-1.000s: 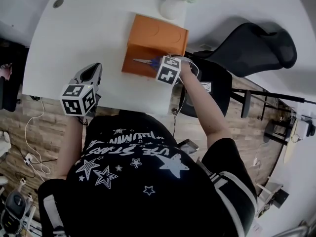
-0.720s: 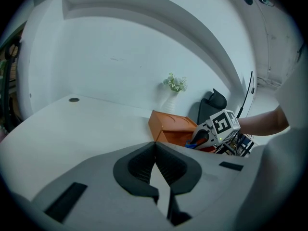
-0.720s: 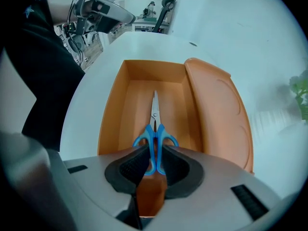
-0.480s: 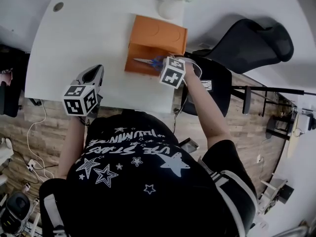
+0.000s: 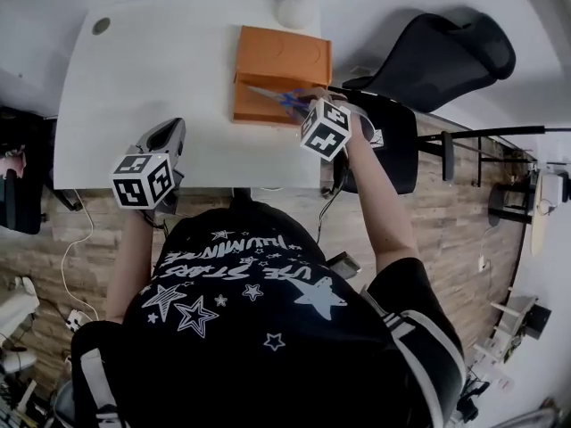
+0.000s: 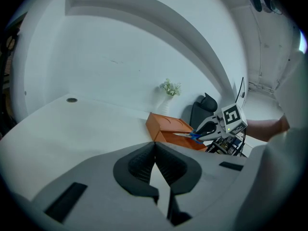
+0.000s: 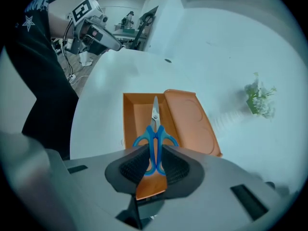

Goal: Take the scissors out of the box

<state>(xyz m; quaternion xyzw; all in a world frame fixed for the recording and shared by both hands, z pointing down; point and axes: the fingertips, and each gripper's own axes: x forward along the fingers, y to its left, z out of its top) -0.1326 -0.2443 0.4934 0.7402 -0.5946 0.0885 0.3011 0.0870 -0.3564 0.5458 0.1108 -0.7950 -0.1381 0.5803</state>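
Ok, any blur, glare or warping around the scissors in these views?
Right gripper view: scissors sharp and evenly lit between the fingers, flowers soft near the warped rim. Left gripper view: dim, bluish, dark corners, scissors tiny. Head view: strong fisheye bends the table edges; no glare.

We're seeing scissors (image 7: 155, 124) with glossy blue plastic handles and bright bare-metal blades. The orange box (image 7: 185, 119) looks matt and smooth; cardboard or plastic, we can't tell. The white table (image 5: 161, 69) is smooth with a faint sheen. Our right gripper (image 7: 154, 165) has a matt grey plastic shell and black ribbed pads (image 7: 131, 166). The floor (image 5: 53, 230) looks like wood planks.
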